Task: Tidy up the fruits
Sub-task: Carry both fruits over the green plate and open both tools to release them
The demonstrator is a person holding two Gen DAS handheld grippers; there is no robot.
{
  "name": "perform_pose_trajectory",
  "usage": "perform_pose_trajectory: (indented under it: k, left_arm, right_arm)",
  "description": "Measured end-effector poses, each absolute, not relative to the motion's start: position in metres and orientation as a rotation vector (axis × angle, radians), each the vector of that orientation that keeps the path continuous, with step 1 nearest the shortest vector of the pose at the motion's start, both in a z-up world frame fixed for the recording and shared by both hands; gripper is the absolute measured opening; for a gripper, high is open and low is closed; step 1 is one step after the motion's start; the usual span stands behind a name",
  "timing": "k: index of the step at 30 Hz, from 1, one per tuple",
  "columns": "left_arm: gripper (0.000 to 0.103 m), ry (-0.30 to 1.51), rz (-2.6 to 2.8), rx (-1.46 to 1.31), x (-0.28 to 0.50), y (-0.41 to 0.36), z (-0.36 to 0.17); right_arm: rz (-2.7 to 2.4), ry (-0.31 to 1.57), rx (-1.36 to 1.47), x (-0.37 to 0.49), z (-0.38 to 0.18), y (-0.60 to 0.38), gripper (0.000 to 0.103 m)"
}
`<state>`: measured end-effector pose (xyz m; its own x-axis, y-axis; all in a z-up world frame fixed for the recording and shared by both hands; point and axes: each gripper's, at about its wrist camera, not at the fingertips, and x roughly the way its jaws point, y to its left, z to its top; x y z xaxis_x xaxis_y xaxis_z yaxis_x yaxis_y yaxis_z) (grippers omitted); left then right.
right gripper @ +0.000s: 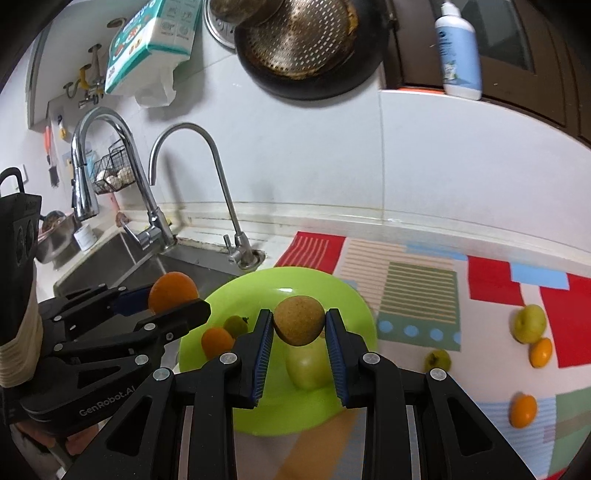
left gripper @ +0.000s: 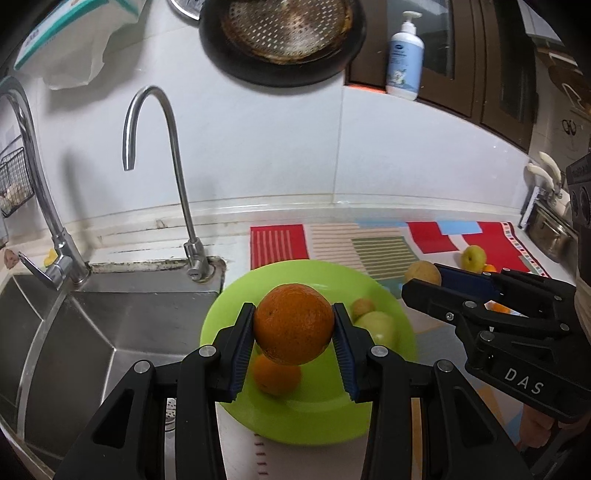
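My left gripper (left gripper: 293, 308) is shut on a big orange (left gripper: 293, 332) and holds it above a lime-green plate (left gripper: 306, 417). On the plate lie a small orange (left gripper: 275, 374), a green apple (left gripper: 378, 326) and a small yellowish fruit (left gripper: 362, 306). My right gripper (right gripper: 299, 314) is shut on a round brown fruit (right gripper: 299, 325) over the same plate (right gripper: 295, 280), just above the green apple (right gripper: 308, 363). Each gripper shows in the other's view: the right gripper (left gripper: 424, 277) at the plate's right edge, the left gripper (right gripper: 177, 295) at its left edge.
A steel sink (left gripper: 110, 325) with two taps (left gripper: 177, 177) lies left of the plate. On the patterned mat (right gripper: 421, 291) to the right lie a green apple (right gripper: 530, 323), two small oranges (right gripper: 540, 352) and a small green fruit (right gripper: 437, 360). A pan (left gripper: 280, 33) hangs on the wall.
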<state>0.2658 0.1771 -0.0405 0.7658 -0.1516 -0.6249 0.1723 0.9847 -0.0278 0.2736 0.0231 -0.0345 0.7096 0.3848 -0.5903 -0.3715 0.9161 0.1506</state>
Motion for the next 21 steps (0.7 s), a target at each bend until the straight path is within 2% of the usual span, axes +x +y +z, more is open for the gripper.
perform_pose_trajectory:
  k: [21]
  left_arm:
    - [0.04,0.761,-0.176,0.045,0.322,0.186,-0.08]
  right_arm:
    - [0.445,0.764,0.025,0.339,-0.079,0.043,0.03]
